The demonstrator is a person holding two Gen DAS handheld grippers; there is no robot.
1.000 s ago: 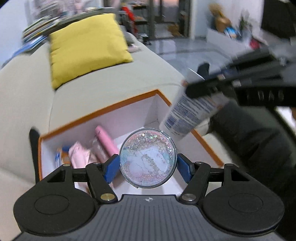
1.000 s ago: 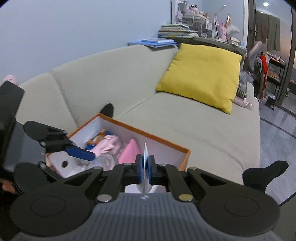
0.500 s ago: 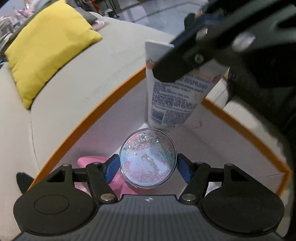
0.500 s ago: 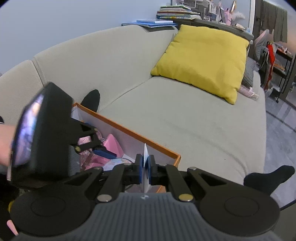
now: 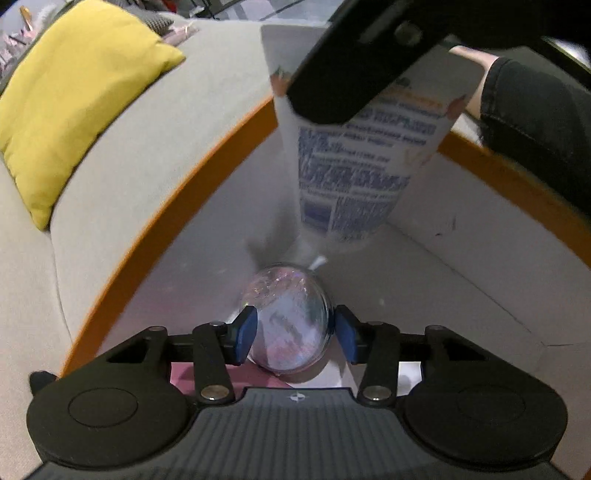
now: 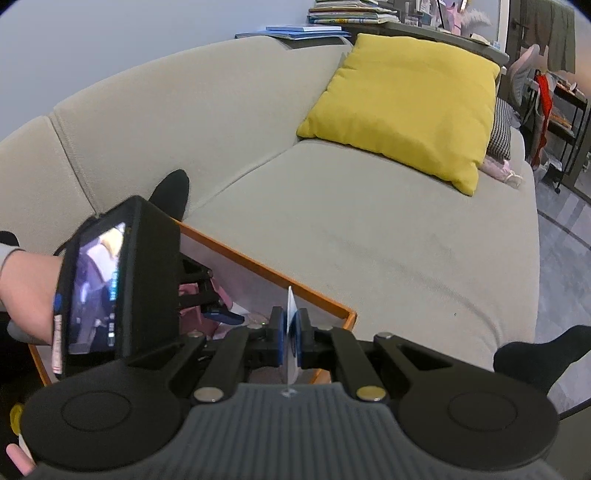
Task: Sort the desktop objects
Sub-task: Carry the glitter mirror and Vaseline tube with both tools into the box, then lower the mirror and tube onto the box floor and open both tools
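Note:
An orange-rimmed white box [image 5: 192, 184] sits on a grey sofa. My left gripper [image 5: 291, 334] is inside the box, low near its floor, with a round glittery disc [image 5: 286, 325] between its blue pads; the right pad stands slightly off the disc, so the grip looks loosened. My right gripper [image 6: 291, 338] is shut on the flat crimped end of a white tube with blue print [image 5: 354, 177], which hangs upright into the box's far corner. In the right wrist view the tube shows edge-on [image 6: 291, 314], and the box rim [image 6: 258, 267] shows too.
A yellow cushion [image 6: 402, 107] lies on the sofa seat [image 6: 369, 240] beyond the box. Pink items [image 6: 195, 317] lie in the box's other end. A black-socked foot [image 6: 539, 358] rests at the right. Books [image 6: 306, 31] sit behind the sofa back.
Both grippers have gone down into the box. The disc has tipped from upright to leaning back near the floor. The tube has lowered into the far corner.

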